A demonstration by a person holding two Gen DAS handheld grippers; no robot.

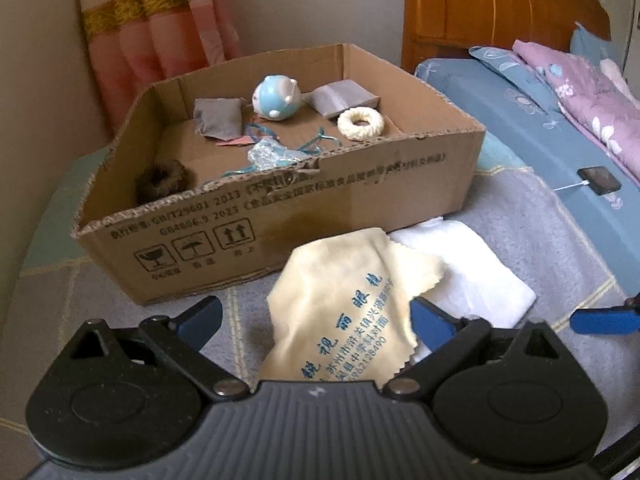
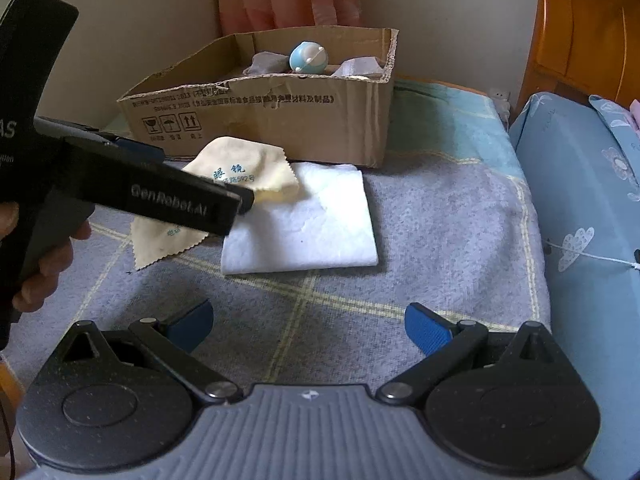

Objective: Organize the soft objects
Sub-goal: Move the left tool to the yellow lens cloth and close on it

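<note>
A pale yellow lens cloth [image 1: 340, 300] with blue print lies on the checked blanket, partly over a folded white cloth [image 1: 472, 276]. My left gripper [image 1: 316, 314] is open and straddles the yellow cloth; neither blue pad presses on it. Just behind stands an open cardboard box [image 1: 320, 216] holding a blue-and-white round toy [image 1: 276, 98], a cream ring [image 1: 360, 123], a brown furry ring [image 1: 160, 180] and grey pouches [image 1: 218, 118]. In the right wrist view, my right gripper [image 2: 308, 326] hangs open over bare blanket, short of the white cloth [image 2: 312, 224] and the yellow cloth [image 2: 248, 168].
A bed with blue bedding [image 1: 540, 120] and a dark phone [image 1: 600, 184] runs along the right, below a wooden headboard [image 1: 480, 8]. A curtain [image 1: 160, 20] hangs behind the box. A hand [image 2: 44, 272] holds the left gripper's black housing [image 2: 172, 200].
</note>
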